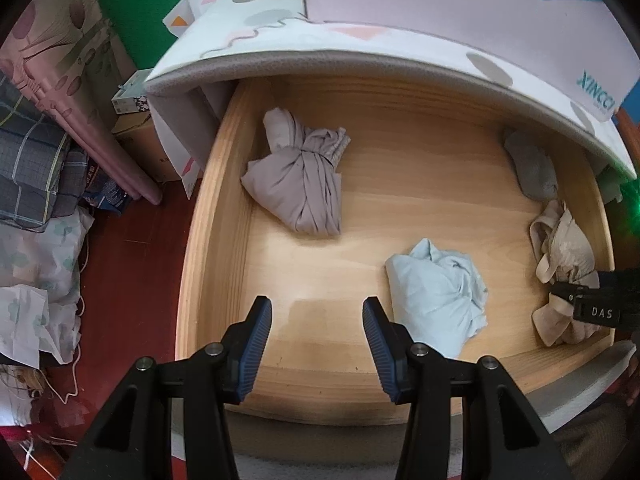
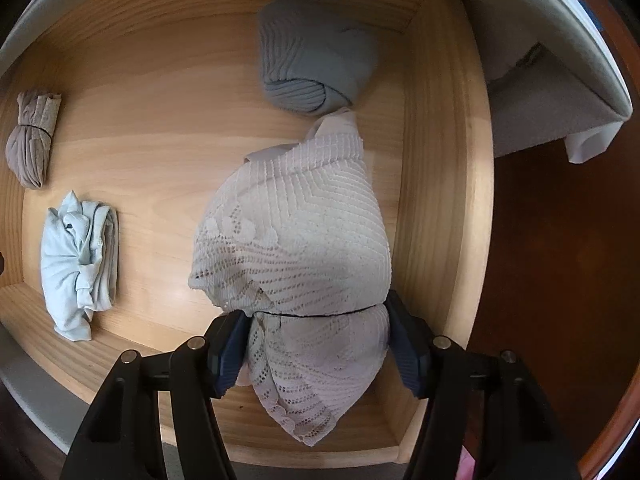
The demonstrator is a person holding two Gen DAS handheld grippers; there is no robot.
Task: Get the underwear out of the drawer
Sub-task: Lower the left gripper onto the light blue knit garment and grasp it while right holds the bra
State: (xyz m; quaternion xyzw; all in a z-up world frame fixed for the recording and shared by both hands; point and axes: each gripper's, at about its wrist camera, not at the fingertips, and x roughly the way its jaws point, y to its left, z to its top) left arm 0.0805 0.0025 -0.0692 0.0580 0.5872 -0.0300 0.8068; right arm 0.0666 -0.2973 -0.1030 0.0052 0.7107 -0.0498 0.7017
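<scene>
Right wrist view: right gripper (image 2: 316, 350) points down into the wooden drawer (image 2: 440, 184), jaws part-closed w/ both pads pressing the sides of the cream lace underwear (image 2: 296, 240). Bundle sits against the drawer's right wall, near the front corner; a thin dark band runs round it at pad level. Its lower part hangs betw. the fingers and hides the drawer floor there; can't tell if it's lifted off the floor or still resting.

Behind it, toward the drawer's back right corner, a grey ribbed roll (image 2: 312, 68) is just touching the lace tip. By the drawer's left wall: a pale blue bundle (image 2: 80, 264) nearer the front, a taupe bundle (image 2: 32, 140) further back, cut by the frame edge.

Left wrist view: left gripper (image 1: 317, 320) hovers over the drawer's front left part, jaws about half open, nothing betw. them, bare wood below. Pale blue bundle is just beside its right finger, not touching as far as I can see. Taupe bundle lies well back. Right gripper's black body shows only at the frame edge, covering part of the lace. A patterned foam mat (image 1: 360, 56) overhangs the drawer's back and hides what's under it. Clutter left of the drawer is blurred.
</scene>
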